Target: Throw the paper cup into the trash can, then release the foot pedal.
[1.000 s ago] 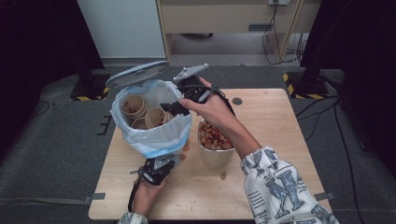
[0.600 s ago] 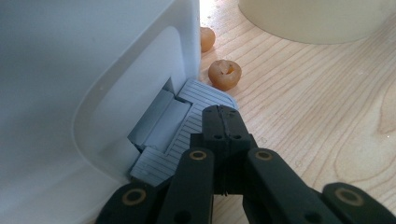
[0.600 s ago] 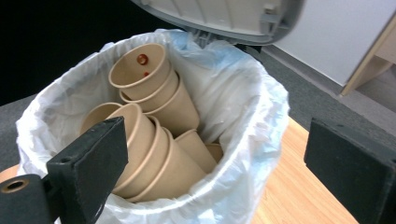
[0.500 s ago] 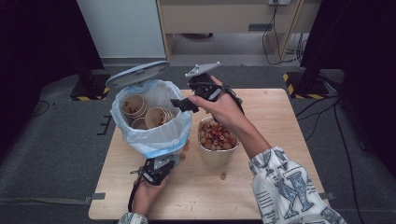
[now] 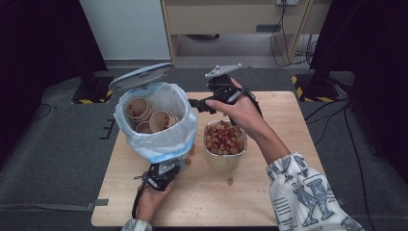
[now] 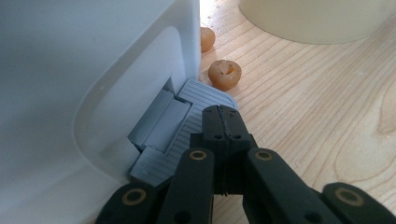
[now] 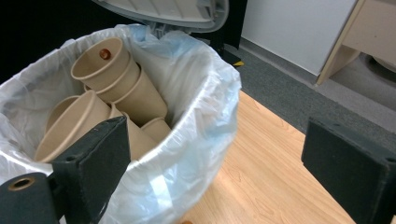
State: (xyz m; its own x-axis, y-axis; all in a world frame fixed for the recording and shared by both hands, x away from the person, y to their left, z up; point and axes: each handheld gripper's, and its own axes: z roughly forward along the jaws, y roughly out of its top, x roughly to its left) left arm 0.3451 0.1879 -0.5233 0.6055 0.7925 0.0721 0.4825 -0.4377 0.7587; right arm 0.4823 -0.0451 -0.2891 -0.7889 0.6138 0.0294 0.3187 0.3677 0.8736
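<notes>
- High view: the pedal bin (image 5: 159,130) stands upright at the counter's (image 5: 288,192) left, lid (image 5: 139,76) tipped up and back, long axis vertical.
- Left gripper (image 6: 223,122), jaws shut with nothing between them, presses the grey pedal (image 6: 187,126) at the base.
- Right gripper (image 5: 198,104), wide and empty with jaws just narrowing slightly, hovers between the bin and the bowl (image 5: 225,144).
- Paper cups (image 7: 116,84) inside look light and crushable; best taken by the rim.
- Liner (image 7: 196,140) looks thin and slippery.

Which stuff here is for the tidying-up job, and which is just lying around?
In use:
- bin, lid open, holding paper cups
- grey pedal, pressed by the shut left gripper
- right gripper, open and holding nothing
- bowl of fruit bits

Lying about:
- loose fruit pieces on the table
</notes>
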